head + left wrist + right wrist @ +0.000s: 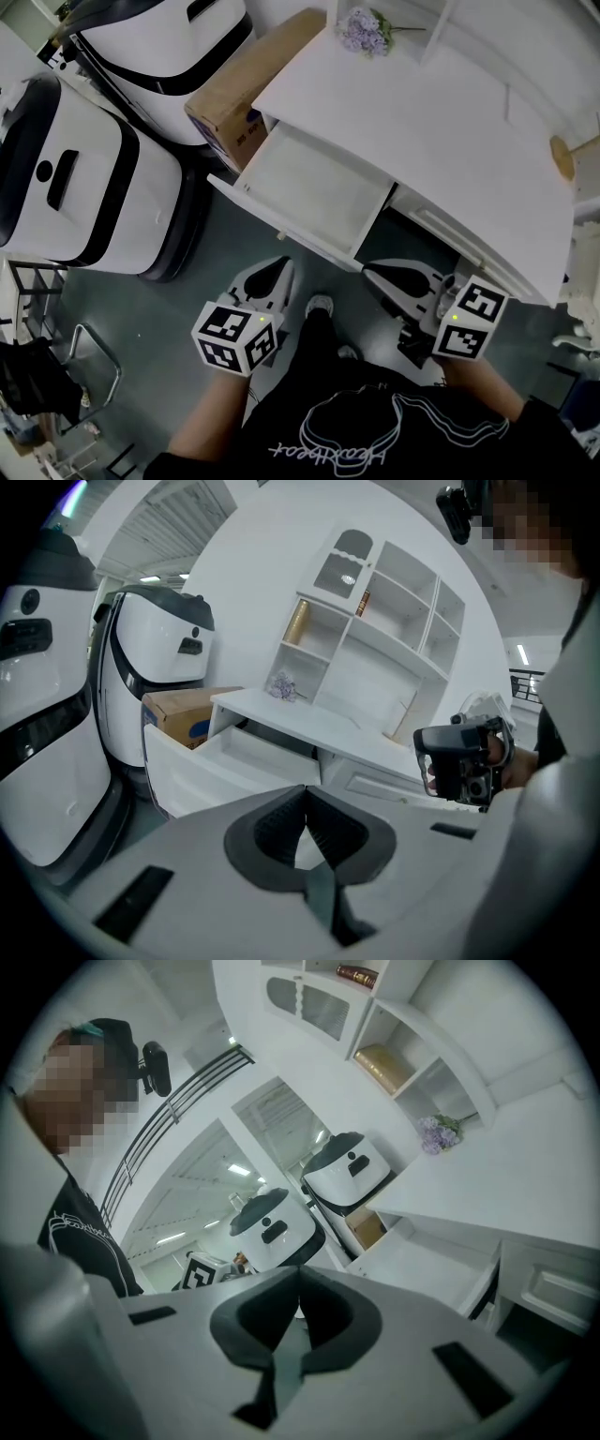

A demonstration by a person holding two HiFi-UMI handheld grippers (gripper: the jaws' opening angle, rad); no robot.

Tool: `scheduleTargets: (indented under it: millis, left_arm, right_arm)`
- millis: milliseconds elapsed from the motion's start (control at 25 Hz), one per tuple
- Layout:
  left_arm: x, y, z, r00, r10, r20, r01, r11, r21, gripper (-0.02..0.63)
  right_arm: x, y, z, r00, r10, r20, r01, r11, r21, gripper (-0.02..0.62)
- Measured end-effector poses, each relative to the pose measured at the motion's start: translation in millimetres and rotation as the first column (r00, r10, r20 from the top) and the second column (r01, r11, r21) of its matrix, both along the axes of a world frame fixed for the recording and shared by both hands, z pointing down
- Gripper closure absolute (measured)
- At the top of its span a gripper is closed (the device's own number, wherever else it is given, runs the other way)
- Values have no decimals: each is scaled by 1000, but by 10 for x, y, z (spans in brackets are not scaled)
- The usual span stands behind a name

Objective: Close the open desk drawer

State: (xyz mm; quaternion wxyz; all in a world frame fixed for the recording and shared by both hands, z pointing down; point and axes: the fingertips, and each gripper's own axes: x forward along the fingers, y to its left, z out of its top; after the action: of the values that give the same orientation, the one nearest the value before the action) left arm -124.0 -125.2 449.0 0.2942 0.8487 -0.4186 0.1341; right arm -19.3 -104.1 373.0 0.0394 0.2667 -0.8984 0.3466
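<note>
Low in frame, white two-jaw left gripper and right gripper hover, jaws pressed together and empty, near the white box-shaped desk drawer standing open at centre, which looks light, rigid and easy-sliding, best pushed flat on its front panel.

Cardboard box and, seemingly, a flower bunch.

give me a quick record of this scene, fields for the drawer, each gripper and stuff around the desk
drawer: drawer pulled out of the white desk, inside looks bare
left: left gripper shut, holding nothing, short of the drawer front
right: right gripper shut, holding nothing, not touching the drawer
nearby: cardboard box beside the desk; purple flowers on the desktop
</note>
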Motion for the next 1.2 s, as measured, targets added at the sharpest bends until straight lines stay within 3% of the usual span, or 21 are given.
scheduleTargets:
  millis: [480, 680, 1200]
  left_arm:
    - [-158, -318, 654, 999, 31, 18, -30, 998, -52, 601]
    - [-216, -439, 852, 997, 53, 58, -50, 997, -62, 601]
    - [-208, -657, 1018, 996, 80, 35, -77, 992, -96, 601]
  right_arm:
    - [-146, -240, 420, 999, 41, -19, -43, 996, -74, 589]
    - [-209, -353, 524, 998, 52, -21, -53, 995, -85, 589]
    - [-256, -533, 659, 996, 89, -16, -90, 989, -120, 589]
